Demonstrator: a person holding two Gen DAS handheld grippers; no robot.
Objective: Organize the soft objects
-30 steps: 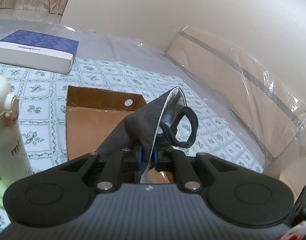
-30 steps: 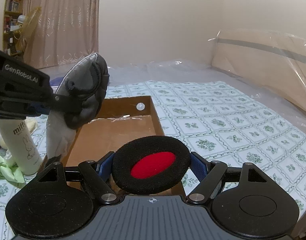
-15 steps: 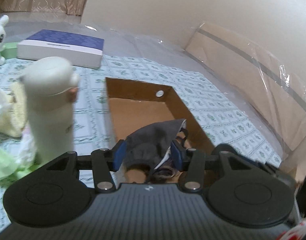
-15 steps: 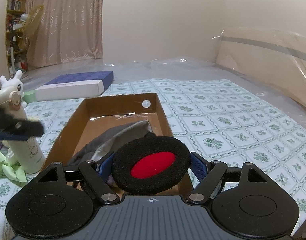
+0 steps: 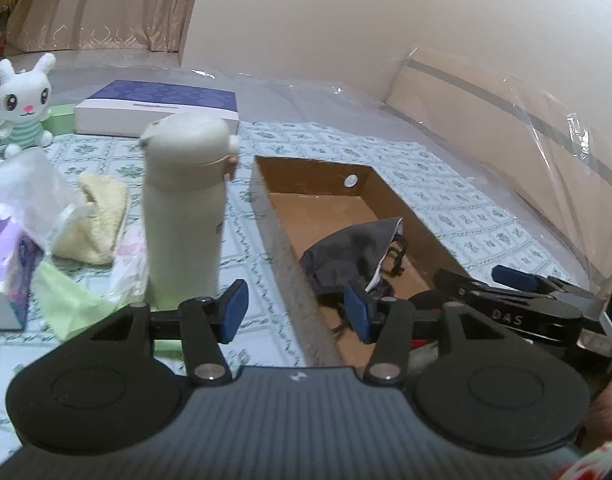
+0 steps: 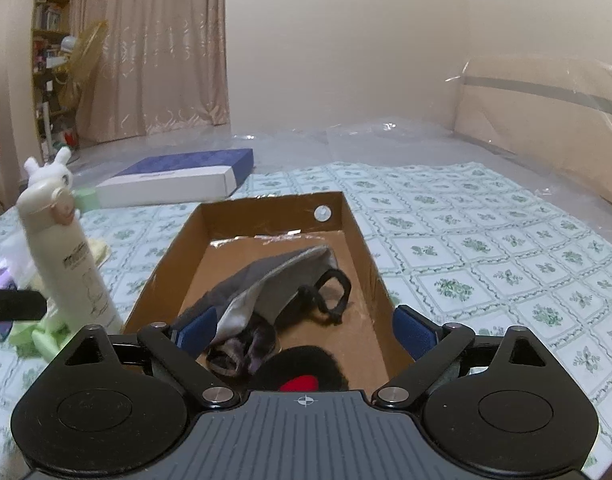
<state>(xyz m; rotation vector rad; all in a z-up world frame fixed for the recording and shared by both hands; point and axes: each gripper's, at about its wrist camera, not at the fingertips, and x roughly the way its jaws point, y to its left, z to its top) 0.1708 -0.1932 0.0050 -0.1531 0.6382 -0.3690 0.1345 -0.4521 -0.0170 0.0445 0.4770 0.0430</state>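
Left gripper (image 5: 293,312): jaws opening, about half spread, nothing between the blue pads; straddling the near-left wall of the cardboard box (image 6: 356,236). Right gripper (image 6: 303,330): jaws opening, near full spread, pads clear of everything; black-and-red ear pad (image 6: 301,372) lying below and between them on the box floor at the near end, not clamped.

Grey eye mask (image 6: 265,280) with its black strap resting mid-box, crumpled, one end touching or just beside the ear pad; cannot tell which.

Step in hand, as judged: release of both soft items into the box, then clean withdrawal.

- Finish opening before any lift, so neither pad drags fabric back out.
- Watch the mask strap loop: lying close to the right gripper's left finger, easy to snag.
- Back the left gripper straight off the box wall; light cardboard likely to slide or tip if hooked.
- Mind the white bottle (image 5: 185,208) standing just left of the box: tall, narrow, easy to knock with a sideways swing.

Remaining soft candidates outside the box, to the left: yellow towel (image 5: 95,224), plush rabbit (image 5: 23,92), green cloth (image 5: 65,292). Blue-lidded flat box (image 5: 157,108) rigid, probably to be left alone.
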